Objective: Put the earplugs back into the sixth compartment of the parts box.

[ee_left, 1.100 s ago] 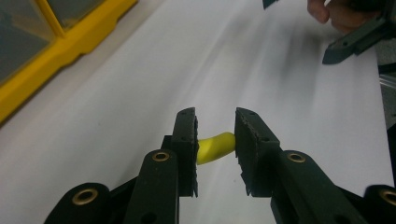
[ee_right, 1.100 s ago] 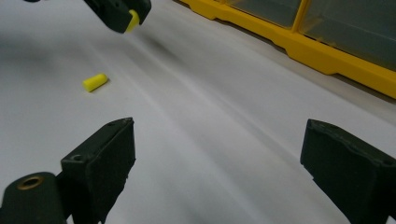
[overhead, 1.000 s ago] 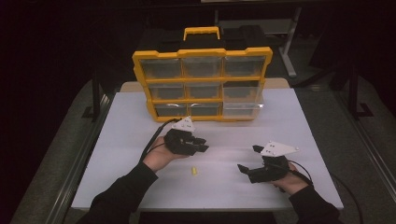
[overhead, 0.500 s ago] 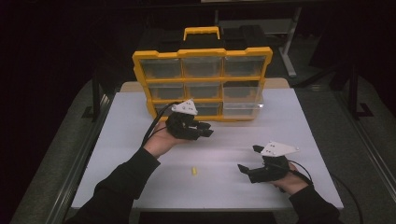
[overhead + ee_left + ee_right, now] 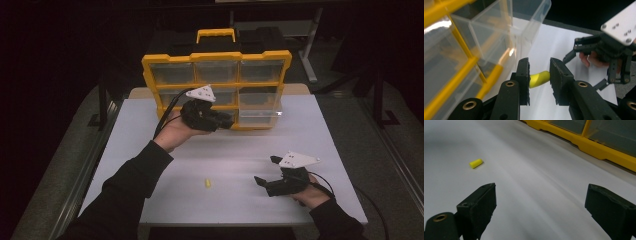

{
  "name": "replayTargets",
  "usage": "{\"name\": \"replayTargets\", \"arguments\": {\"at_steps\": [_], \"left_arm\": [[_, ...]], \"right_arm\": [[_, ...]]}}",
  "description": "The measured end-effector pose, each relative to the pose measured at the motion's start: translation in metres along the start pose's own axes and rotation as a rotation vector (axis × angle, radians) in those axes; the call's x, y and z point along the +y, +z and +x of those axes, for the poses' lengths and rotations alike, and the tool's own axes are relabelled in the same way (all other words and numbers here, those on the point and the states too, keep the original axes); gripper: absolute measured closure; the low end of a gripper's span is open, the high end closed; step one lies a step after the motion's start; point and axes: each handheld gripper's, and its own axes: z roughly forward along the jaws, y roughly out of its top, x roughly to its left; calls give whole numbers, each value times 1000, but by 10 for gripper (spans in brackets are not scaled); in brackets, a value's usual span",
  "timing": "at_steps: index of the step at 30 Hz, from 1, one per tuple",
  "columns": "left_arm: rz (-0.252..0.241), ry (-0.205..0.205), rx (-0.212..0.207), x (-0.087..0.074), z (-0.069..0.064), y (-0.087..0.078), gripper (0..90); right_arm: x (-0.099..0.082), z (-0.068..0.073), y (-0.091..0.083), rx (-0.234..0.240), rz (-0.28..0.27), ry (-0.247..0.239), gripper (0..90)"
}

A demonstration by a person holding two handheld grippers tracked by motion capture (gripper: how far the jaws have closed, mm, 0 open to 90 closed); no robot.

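Unlabelled yellow earplug [image 5: 539, 79] clamped in left tongs [image 5: 539, 83].

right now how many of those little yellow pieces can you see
2: one yellow piece is clamped in the left hand-held gripper by the organiser; another lies on the table. Drawers may hide more.
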Motion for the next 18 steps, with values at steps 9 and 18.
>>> {"name": "replayTargets", "arguments": {"at_steps": [9, 18], "left_arm": [[-13, 2, -12, 31, 11, 1, 699], [0, 5, -6, 57, 21, 12, 697]], "right_arm": [[0, 0, 0, 2, 2, 3, 94], [0, 0, 0, 2, 1, 1, 94]]}}
